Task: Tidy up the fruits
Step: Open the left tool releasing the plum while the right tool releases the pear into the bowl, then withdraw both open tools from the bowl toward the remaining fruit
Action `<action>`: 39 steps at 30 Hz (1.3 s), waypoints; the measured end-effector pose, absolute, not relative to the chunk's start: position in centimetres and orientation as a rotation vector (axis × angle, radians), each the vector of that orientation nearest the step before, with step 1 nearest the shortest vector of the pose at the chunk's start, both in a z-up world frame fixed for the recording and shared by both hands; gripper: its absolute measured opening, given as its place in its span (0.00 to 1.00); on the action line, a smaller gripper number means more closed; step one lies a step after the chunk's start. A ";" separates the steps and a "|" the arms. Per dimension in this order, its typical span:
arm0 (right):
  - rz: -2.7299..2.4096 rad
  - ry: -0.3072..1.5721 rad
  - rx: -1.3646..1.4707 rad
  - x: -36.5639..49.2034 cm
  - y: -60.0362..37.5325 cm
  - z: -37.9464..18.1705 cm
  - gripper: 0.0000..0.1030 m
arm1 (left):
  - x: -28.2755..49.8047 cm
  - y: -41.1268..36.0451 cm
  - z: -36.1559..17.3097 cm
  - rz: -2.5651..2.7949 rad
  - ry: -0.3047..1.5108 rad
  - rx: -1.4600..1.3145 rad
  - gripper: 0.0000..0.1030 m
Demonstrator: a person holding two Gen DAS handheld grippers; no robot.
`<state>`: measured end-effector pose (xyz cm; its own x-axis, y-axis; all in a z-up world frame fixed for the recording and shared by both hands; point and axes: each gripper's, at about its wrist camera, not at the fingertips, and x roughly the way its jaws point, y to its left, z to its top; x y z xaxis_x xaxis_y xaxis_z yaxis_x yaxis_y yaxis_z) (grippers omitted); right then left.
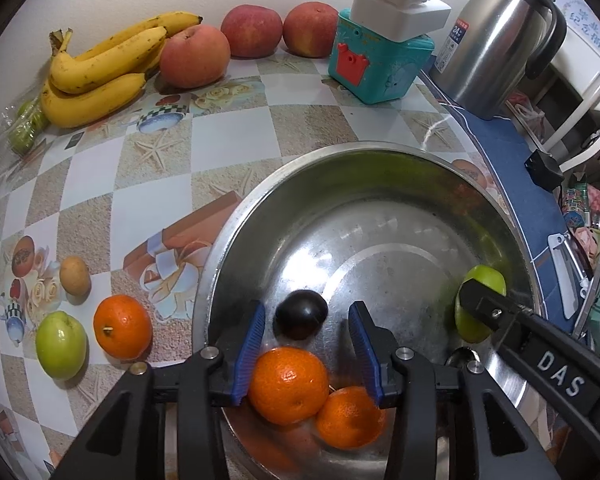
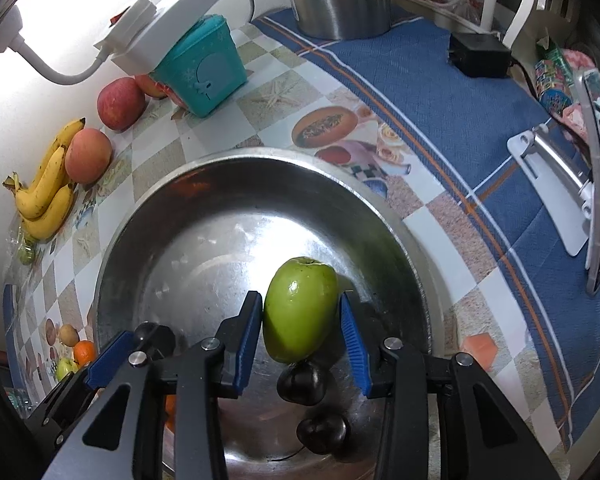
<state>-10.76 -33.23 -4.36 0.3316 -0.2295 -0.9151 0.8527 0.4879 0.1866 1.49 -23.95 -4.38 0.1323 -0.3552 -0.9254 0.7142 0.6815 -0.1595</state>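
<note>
occluded: green fruit [image 1: 480, 280] half behind right gripper [image 1: 472, 300] | unidentifiable: bagged greens [image 1: 26, 128]

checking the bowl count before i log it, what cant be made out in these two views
- Fruit count in the metal bowl: its near part is covered by the left gripper in the left wrist view.
- Second orange: partly behind the first orange, same view.
- Green fruit: the right wrist view cannot settle whether the right gripper pads press it.
- Green items in plastic: too small and distorted at the left wrist view's edge.
</note>
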 end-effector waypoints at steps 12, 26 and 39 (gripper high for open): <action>-0.826 0.908 0.700 -11.5 -32.9 -0.6 0.42 | 1.3 -22.9 -1.2 -0.816 1.163 0.342 0.46; -0.799 0.930 0.668 -11.2 -31.9 0.5 0.41 | 3.8 -19.1 -0.5 -0.696 1.221 0.266 0.46; -0.758 0.952 0.628 -10.2 -30.4 0.6 0.41 | 6.6 -15.1 -0.6 -0.577 1.275 0.127 0.46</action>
